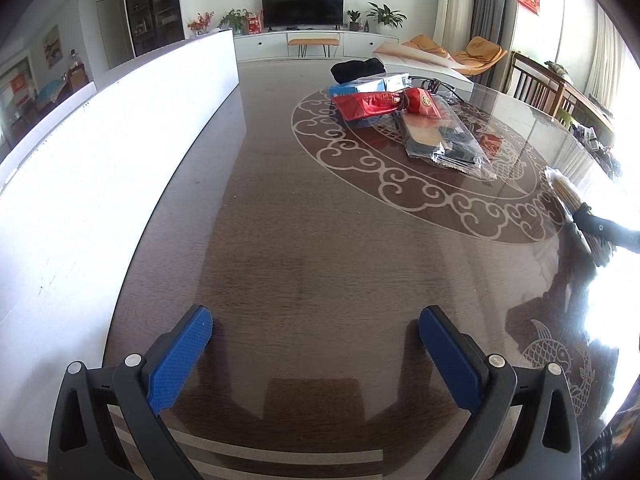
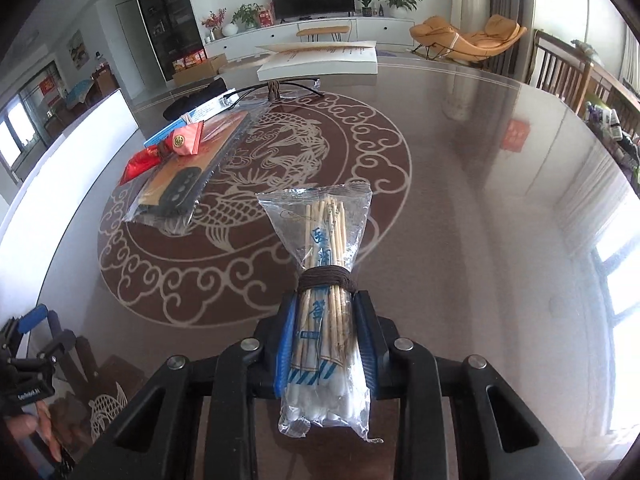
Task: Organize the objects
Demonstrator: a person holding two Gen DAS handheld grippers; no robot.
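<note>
A clear bag of cotton swabs [image 2: 322,316], bound round the middle with dark cord, sits pinched between the blue pads of the right gripper [image 2: 324,332], its sealed far end sticking out above the table [image 2: 480,208]. The table is dark and glossy with a pale dragon and cloud ring inlaid. To the far left of the bag lies a clear packet [image 2: 180,184] holding a dark flat item, with a red pouch [image 2: 188,142] on top and a blue box [image 2: 200,118] behind it. The left gripper [image 1: 316,336] hangs over the near table with its jaws spread wide and nothing between them. A white board [image 1: 80,168] stands along the left side.
</note>
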